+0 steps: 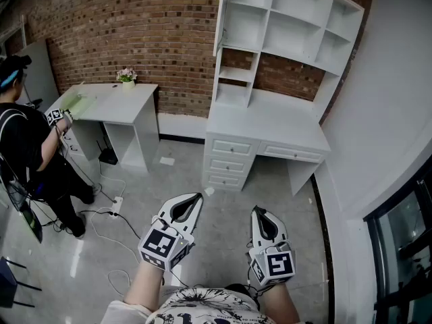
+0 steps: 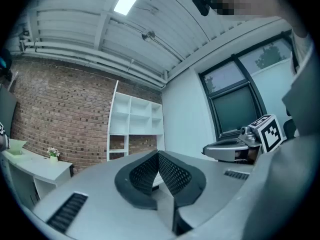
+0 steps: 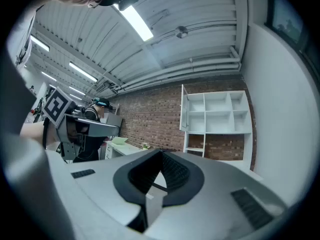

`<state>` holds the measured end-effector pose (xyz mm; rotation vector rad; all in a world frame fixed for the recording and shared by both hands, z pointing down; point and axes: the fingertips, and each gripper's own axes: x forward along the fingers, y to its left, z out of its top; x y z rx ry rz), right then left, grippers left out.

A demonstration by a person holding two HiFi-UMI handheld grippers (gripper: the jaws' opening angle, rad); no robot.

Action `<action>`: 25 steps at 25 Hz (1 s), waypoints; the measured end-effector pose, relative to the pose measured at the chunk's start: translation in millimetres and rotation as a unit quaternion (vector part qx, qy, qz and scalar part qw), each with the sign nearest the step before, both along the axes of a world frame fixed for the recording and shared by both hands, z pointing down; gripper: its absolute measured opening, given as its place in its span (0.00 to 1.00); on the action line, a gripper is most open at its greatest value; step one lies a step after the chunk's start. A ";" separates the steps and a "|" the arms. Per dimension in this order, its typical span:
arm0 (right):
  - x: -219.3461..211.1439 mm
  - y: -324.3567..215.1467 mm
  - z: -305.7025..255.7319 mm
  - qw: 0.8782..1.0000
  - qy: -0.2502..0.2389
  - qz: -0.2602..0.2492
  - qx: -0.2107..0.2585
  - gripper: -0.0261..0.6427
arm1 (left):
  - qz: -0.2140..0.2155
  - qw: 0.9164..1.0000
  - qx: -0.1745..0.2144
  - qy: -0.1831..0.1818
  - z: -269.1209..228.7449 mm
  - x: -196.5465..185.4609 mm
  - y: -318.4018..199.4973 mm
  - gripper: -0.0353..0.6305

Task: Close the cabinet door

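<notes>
Two grippers are showing low in the head view, well short of the white shelf hutch (image 1: 290, 19), which I am taking as the landmark. The left gripper (image 1: 196, 198) is sitting with its jaws pressed fully together and nothing between them. The right gripper (image 1: 259, 212) is reading the same in its own view, pads meeting at the tip and empty. Both are pointing level toward the hutch, probably because the person is facing it from across the floor and carrying the tools at rest, not reaching.

The cabinet door (image 1: 219, 17) is hanging at the hutch's upper left corner, swung out from the frame; the cubbies to its right are standing bare. It is well apart from both grippers, so the closing is not yet under way. Judgement: jaws held together are suiting a push on the panel's face better than a pinch, so neither needs opening.

Below the hutch, the desk top (image 1: 270, 123) and drawer stack (image 1: 229, 164) are jutting forward, which may be limiting how close the person can stand. Far left of the hutch, another person (image 1: 27, 147) is working at a second desk (image 1: 115, 100).
</notes>
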<state>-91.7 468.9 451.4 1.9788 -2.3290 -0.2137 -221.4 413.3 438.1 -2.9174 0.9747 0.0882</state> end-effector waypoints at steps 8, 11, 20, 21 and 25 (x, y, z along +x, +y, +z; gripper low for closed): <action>-8.8 -9.4 1.0 1.000 -0.007 -0.005 -0.001 0.04 | -0.006 1.000 0.000 -0.001 -0.5 -11.4 -9.3 0.05; -14.8 -16.4 2.2 1.000 -0.007 -0.009 -0.003 0.04 | -0.014 1.000 -0.002 0.000 0.5 -19.3 -13.6 0.05; -35.3 -48.1 14.9 1.000 0.000 -0.017 -0.015 0.04 | -0.046 0.999 -0.022 -0.004 17.9 -51.1 -35.8 0.05; -36.4 -52.8 16.9 1.000 0.001 -0.020 -0.018 0.04 | -0.049 0.998 -0.025 -0.004 20.2 -52.1 -39.6 0.05; -36.1 -73.2 26.7 0.999 0.003 -0.026 -0.026 0.04 | -0.056 0.998 -0.032 -0.008 28.7 -52.6 -56.8 0.05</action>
